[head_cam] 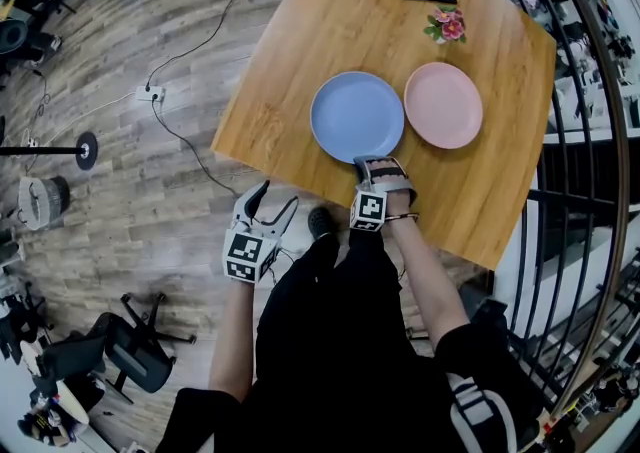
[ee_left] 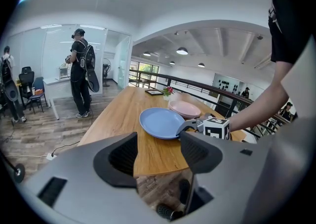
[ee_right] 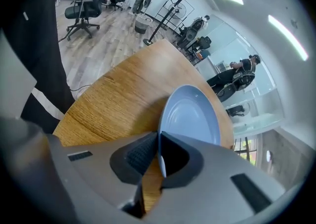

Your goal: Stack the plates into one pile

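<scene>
The blue plate [head_cam: 355,116] lies on the worktop [head_cam: 290,71], its near rim clamped between the right gripper's [head_cam: 381,165] jaws, as the right gripper view shows. A pink plate [head_cam: 443,105] sits just beside it. The head view shows the left gripper [head_cam: 272,199] off the worktop's edge, jaws apart, empty.

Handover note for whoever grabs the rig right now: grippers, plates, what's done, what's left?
Right hand-held gripper: shut on the blue plate at its near rim; plate on the table.
Left hand-held gripper: open, empty, off the table's near edge.
Pink plate: on the table beside the blue one, nothing stacked.
Done: blue plate gripped. Left: probably set it on the other plate.
</scene>
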`<action>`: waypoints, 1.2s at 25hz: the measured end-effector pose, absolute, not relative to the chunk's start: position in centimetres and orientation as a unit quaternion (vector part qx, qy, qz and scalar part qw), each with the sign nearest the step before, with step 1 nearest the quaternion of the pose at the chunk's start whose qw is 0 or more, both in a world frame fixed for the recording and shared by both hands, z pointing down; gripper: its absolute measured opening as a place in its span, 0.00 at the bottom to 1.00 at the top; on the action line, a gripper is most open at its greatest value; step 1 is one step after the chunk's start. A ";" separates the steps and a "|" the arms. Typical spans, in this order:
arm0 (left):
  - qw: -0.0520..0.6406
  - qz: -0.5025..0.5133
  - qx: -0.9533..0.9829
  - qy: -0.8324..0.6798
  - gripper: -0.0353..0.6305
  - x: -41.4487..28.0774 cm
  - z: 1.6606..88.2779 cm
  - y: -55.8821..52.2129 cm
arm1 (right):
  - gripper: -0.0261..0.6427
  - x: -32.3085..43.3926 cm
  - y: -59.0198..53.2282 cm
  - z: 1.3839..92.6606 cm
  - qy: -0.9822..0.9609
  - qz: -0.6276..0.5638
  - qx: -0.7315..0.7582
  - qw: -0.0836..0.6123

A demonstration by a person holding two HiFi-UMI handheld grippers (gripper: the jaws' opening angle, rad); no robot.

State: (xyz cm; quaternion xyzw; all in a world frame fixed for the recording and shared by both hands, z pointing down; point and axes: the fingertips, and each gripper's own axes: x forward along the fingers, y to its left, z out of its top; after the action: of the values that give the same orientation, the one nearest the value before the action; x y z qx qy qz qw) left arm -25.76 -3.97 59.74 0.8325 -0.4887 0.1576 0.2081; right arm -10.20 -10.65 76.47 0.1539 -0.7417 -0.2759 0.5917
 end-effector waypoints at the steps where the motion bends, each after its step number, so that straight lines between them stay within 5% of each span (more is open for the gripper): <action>1: 0.207 0.157 0.832 -0.489 0.49 -25.8 59.7 -4.0 | 0.09 -10.3 -10.6 76.5 -0.742 -0.276 0.152 0.592; 30: 0.205 0.150 0.830 -0.497 0.49 -26.2 59.0 -5.3 | 0.09 -11.5 -14.0 73.7 -0.736 -0.311 0.163 0.579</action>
State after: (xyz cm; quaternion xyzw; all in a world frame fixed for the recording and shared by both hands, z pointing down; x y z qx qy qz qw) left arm -26.21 -5.31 58.95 0.8298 -0.4967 0.1505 0.2053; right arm -11.49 -13.99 73.68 0.1628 -0.7362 -0.3109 0.5787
